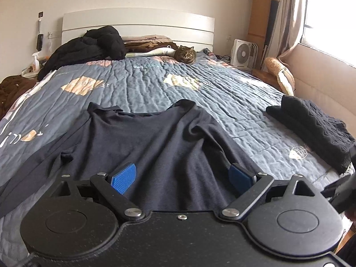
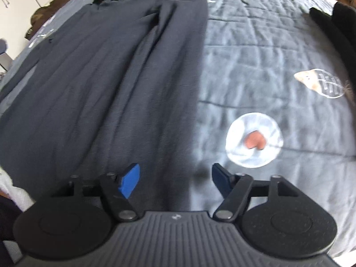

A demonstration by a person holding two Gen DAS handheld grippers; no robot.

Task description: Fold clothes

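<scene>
Shirt (image 1: 160, 133) lies flat on the bed (image 1: 144, 77), neck toward the headboard, its right sleeve already laid in over the body and the left sleeve trailing out toward the bed's edge. Left tongs (image 1: 182, 175) hang over the hem with the jaws wide apart and nothing between them. Right tongs (image 2: 175, 178) point steeply down at the shirt's right edge near the hem, jaws apart, cloth under them but not pinched. It looks like the side folds are under way. Next move, I'd judge, calls for each pair to close on an edge of cloth and carry it across or up. A folded dark garment (image 1: 311, 124) sits well off to the right, and a cat (image 1: 185, 54) rests by the pillows.
</scene>
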